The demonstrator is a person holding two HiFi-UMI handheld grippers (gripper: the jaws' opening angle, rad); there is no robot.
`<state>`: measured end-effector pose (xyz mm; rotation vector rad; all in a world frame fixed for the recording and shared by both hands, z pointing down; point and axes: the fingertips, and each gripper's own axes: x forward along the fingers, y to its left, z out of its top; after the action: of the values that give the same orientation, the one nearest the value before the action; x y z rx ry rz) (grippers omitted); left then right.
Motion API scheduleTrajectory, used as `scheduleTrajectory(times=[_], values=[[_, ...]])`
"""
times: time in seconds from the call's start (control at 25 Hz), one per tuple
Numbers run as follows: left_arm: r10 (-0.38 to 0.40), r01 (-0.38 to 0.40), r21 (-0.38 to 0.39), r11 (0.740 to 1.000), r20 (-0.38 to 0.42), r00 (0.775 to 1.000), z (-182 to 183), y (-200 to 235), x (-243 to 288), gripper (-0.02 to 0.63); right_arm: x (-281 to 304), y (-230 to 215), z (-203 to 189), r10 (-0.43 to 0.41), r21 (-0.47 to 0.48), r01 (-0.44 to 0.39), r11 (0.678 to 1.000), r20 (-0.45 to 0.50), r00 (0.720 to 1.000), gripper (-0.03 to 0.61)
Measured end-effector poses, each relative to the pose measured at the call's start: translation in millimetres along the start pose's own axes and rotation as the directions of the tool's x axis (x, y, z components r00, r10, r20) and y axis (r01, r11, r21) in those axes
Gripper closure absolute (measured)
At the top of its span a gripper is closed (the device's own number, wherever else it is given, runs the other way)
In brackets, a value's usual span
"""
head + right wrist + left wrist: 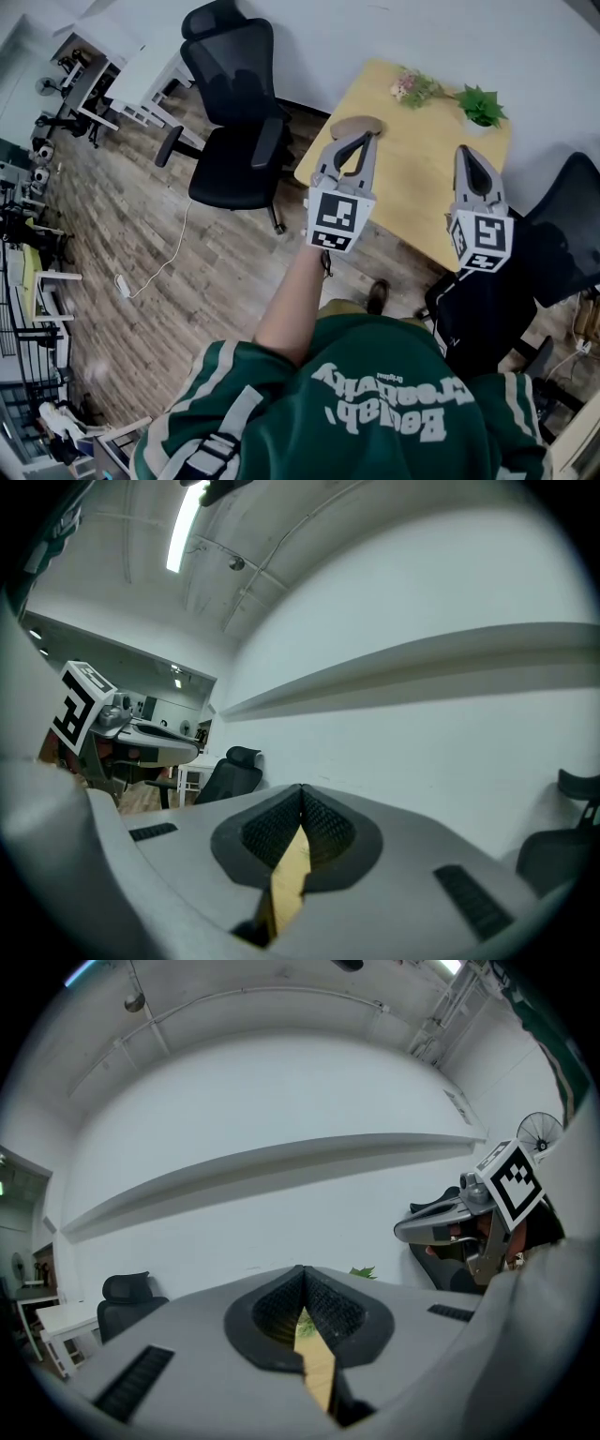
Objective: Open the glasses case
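Note:
In the head view a brown-grey oval glasses case (345, 124) lies shut near the far left corner of the light wooden table (412, 187). My left gripper (367, 135) is held level above the table's left part. Its tips are together, over the near edge of the case, and hide a little of it. My right gripper (466, 150) hovers over the table's right part, shut and holding nothing. In the left gripper view the ribbed pads (323, 1302) meet with nothing between them. The right gripper view shows its pads (323, 827) closed the same way.
A pot of pink flowers (412, 87) and a small green plant (481, 105) stand at the table's far edge by the white wall. One black office chair (234, 122) is left of the table, another (562, 234) at the right. A white cable (155, 272) lies on the wooden floor.

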<state>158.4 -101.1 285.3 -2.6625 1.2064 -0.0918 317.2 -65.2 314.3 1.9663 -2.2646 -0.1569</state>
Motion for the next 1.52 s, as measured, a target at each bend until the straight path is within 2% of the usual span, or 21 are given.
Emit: scheduleTrajectory(times=[0.56, 0.96, 1.2, 1.36, 1.52], values=[[0.058, -0.058, 0.005, 0.998, 0.000, 0.998, -1, 25, 16, 0.600, 37, 2, 3, 0.062, 0.002, -0.062, 0.998, 0.017, 0.998, 0.569], [0.101, -0.102, -0.007, 0.995, -0.021, 0.995, -18, 53, 11, 0.600, 62, 25, -5, 0.103, 0.005, -0.103, 0.995, -0.008, 0.995, 0.569], [0.097, -0.098, -0.011, 0.995, -0.046, 0.994, -38, 83, 21, 0.600, 93, 40, -4, 0.106, 0.001, -0.106, 0.994, -0.033, 0.994, 0.569], [0.076, -0.076, -0.040, 0.996, 0.001, 0.997, -39, 102, 27, 0.600, 114, 46, -6, 0.087, 0.007, -0.086, 0.996, -0.052, 0.995, 0.569], [0.057, -0.057, -0.042, 0.997, 0.011, 0.998, -47, 125, 36, 0.600, 137, 58, -11, 0.073, 0.016, -0.072, 0.997, -0.074, 0.995, 0.569]])
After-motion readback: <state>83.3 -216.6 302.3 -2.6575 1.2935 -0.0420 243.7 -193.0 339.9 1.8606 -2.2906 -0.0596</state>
